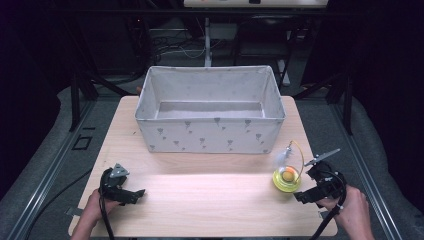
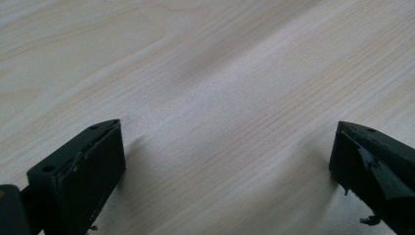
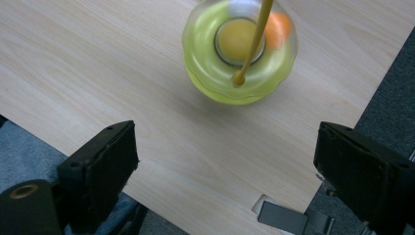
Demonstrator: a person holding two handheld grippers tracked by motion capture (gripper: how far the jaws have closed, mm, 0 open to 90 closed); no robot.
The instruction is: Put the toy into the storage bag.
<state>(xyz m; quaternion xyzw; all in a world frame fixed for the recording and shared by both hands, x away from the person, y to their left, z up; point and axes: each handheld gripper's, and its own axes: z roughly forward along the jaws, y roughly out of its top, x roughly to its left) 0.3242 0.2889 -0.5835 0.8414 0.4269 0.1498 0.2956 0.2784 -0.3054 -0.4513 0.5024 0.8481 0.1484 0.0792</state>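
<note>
Right gripper (image 3: 225,161) fingers wide, nothing between them. The yellow-green toy (image 3: 240,51) sits on the desk (image 1: 210,200) dead ahead of them, near the right edge, its wand (image 3: 252,41) sticking up with a feather tip. Left gripper (image 2: 225,161) also wide, empty, over bare desk, well apart from the toy. Right hand (image 1: 352,207) is clearly nearer. Fabric bin (image 1: 210,112) sits behind, looks empty. My guess: right grabs the toy.

place: probably a lab | cues: metal frame rails (image 1: 75,107), floor cables (image 1: 170,47) (dark surroundings)
</note>
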